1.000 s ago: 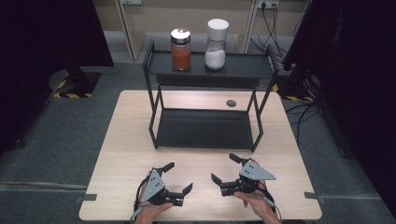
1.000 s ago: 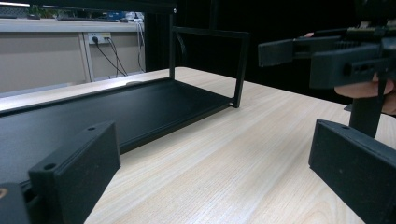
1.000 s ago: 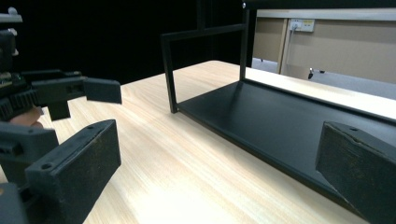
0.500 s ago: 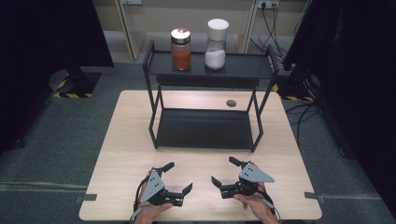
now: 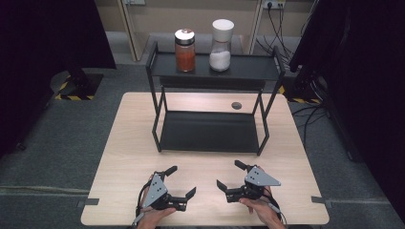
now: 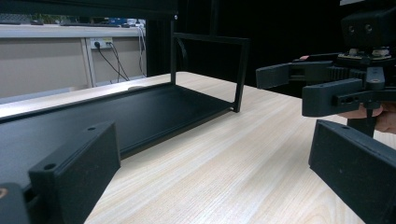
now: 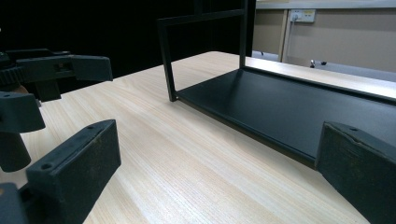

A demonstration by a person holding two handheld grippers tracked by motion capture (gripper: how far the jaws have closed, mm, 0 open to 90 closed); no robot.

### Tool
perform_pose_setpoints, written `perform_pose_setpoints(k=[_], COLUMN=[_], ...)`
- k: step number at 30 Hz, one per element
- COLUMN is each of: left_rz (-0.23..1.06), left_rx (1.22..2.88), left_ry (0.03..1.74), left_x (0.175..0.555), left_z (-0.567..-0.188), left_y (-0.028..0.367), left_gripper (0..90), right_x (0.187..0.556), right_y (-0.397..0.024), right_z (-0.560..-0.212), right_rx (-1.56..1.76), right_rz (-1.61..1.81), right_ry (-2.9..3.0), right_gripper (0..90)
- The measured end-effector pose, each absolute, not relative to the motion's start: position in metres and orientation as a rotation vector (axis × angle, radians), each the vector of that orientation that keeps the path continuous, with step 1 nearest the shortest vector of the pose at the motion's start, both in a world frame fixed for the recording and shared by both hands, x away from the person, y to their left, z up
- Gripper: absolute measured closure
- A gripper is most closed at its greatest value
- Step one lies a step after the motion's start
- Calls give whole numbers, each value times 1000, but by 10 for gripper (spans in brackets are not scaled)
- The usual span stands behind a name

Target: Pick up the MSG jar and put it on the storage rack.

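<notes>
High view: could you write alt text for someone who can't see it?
Two hands each hold an open, empty hand-held gripper, left and right, low over a wooden table. Beyond stands a black two-tier rack with a red-filled jar and a white-filled jar on top.

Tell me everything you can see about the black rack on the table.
The black two-tier rack looks like metal: thin square-tube legs, a flat lower tray on the wooden table, and a rimmed upper shelf. It stands upright toward the table's far side. Its top holds a jar of orange-red powder and a white-capped shaker. The lower tray is bare.
</notes>
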State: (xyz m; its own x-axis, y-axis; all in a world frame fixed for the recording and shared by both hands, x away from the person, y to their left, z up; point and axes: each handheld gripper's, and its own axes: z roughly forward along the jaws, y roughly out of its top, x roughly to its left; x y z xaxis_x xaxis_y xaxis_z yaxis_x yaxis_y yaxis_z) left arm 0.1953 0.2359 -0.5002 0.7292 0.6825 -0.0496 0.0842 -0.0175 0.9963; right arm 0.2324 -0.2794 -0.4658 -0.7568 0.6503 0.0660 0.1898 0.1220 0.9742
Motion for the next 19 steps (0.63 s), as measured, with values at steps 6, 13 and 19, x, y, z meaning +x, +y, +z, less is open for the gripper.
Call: perform_pose_setpoints(k=[6,13,19], left_rz=[533,532,533], left_rx=[1536,1537,1537], left_ry=[648,649,650], left_x=[195,195,195], left_z=[-500,-500,-500], left_y=[236,236,236], left_gripper=[14,14,14], right_x=[233,234,234], right_y=[-279,-280,-281], right_z=[-466,-466,-466], right_rx=[816,824,826], right_rz=[1672,1677,1682], right_ry=[2030,2027,2020], right_gripper=[3,3,3])
